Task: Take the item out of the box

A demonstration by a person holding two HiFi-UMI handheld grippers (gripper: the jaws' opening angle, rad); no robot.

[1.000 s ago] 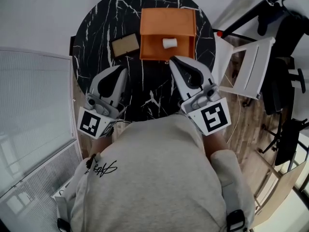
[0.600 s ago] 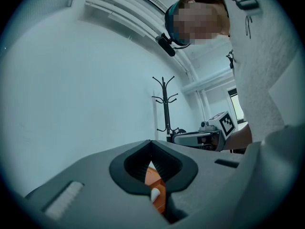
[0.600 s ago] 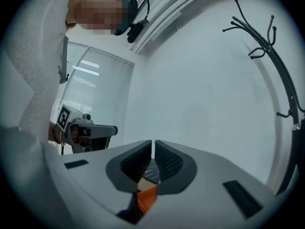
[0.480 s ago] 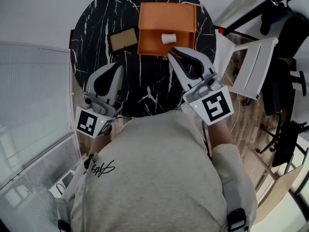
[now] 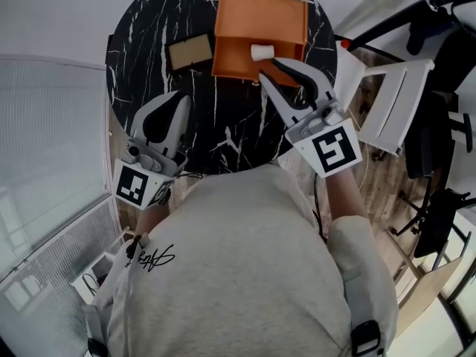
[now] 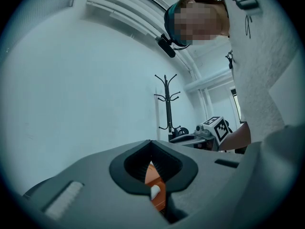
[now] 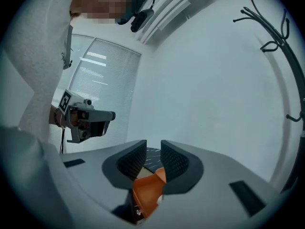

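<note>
An orange box (image 5: 260, 21) stands open at the far side of the round black marble table (image 5: 149, 58). A small white item (image 5: 262, 52) lies inside it near the front wall. My right gripper (image 5: 269, 69) hovers at the box's front edge, just short of the white item. Its jaws have just been opening and stand apart with nothing between them. In the right gripper view the box (image 7: 147, 192) shows through the gap. My left gripper (image 5: 181, 101) rests shut over the table's near left, away from the box. The left gripper view shows the box (image 6: 153, 175) and the white item (image 6: 155, 192) beyond its tips.
A flat tan cardboard packet (image 5: 189, 51) lies left of the orange box. A white folding chair (image 5: 390, 103) stands close by the table's right edge, with black stands behind it. Window blinds (image 5: 44, 147) run along the left. A coat rack (image 6: 167, 104) stands by the wall.
The right gripper has moved forward and down to the box's front edge, and its jaws have gone from shut to open. The left gripper has stayed put.
</note>
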